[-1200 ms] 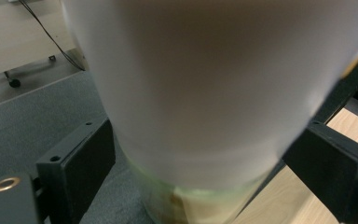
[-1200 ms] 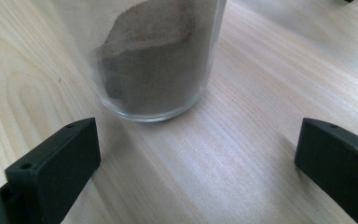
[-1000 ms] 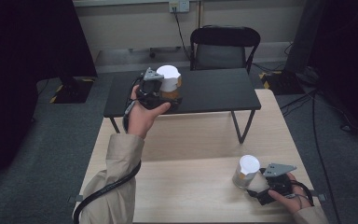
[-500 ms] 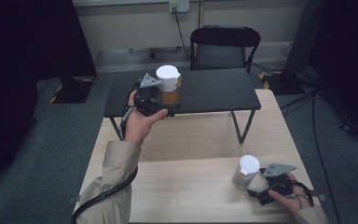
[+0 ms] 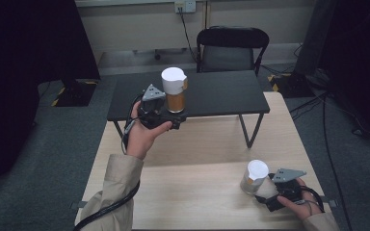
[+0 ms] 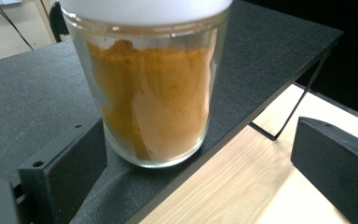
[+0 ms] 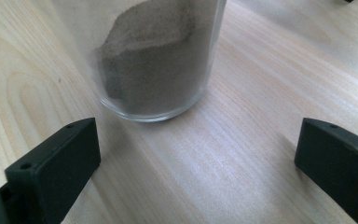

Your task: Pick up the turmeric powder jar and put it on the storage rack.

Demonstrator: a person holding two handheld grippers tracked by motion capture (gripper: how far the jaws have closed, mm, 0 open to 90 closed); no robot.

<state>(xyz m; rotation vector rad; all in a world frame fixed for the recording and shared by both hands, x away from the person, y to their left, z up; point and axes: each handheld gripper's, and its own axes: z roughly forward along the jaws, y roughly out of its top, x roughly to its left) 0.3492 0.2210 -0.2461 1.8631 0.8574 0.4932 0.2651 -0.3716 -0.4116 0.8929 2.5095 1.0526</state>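
In the high view, the left gripper [image 5: 169, 115] sits left of centre in the frame, at the near edge of the black shelf [image 5: 221, 94], with the orange spice jar [image 5: 175, 90] just beyond it. The jar stands upright on the shelf, close to the edge. In the left gripper view it rises in the upper left between the jaws, nearer the left one. These jaws have just been opening and now stand wide, gripping nothing, though the left pad may still brush the glass; the angle is too tight to be sure. The jar is clear glass, mostly full of orange powder, with a white lid.

At the lower right, the right gripper [image 5: 265, 188] gapes open on the wooden table [image 5: 192, 192], just behind a grey powder jar [image 5: 255, 176].
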